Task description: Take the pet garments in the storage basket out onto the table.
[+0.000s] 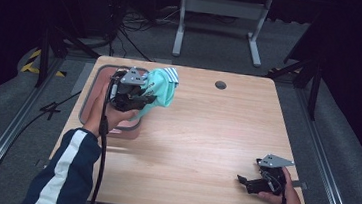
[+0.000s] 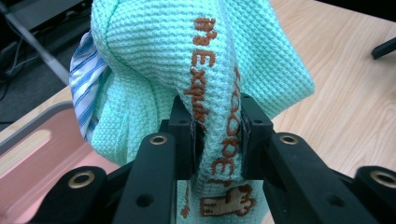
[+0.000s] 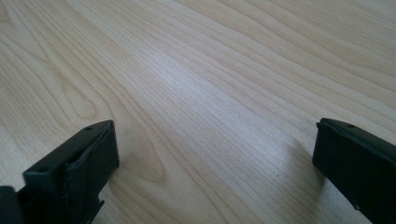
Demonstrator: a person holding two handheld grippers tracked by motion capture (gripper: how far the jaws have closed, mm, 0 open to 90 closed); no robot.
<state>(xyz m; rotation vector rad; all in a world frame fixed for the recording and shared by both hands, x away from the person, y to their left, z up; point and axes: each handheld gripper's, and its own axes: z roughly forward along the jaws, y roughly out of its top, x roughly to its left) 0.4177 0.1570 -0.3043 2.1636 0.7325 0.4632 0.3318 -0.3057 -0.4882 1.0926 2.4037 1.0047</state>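
Mint-green waffle-weave cloth (image 2: 154,56) bunches up between the jaws of the left gripper (image 2: 217,142), which clamp a fold of it tight; rust-orange stitched lettering runs down the pinched strip, and a small stitched hand shape sits just below the jaws. A blue-and-white striped edge (image 2: 84,88) of the cloth hangs at its left side in the left gripper view. From the high view, the left gripper (image 1: 145,97) holds the cloth (image 1: 162,91) lifted above the table's far left part, right at the rim of a pink tray (image 1: 92,91) with a grey border that lies on the table's left side. Whether the lowest part of the cloth touches the wood or the tray cannot be told. The person's left hand (image 1: 103,112) wraps the gripper's body, and a dark sleeve (image 1: 64,168) with a white stripe comes in from the bottom left.

The right gripper (image 1: 242,181) sits low near the table's near right corner, well apart from the cloth, held by the right hand (image 1: 286,192). In the right gripper view its jaws stand wide apart with nothing between them, just above bare light wood (image 3: 210,93).

The table (image 1: 206,134) is pale wood-grain with a round dark hole (image 1: 221,85) near its far edge. Beyond it, on the grey floor, stands a white metal frame (image 1: 222,20), with black cables (image 1: 131,27) to its left.
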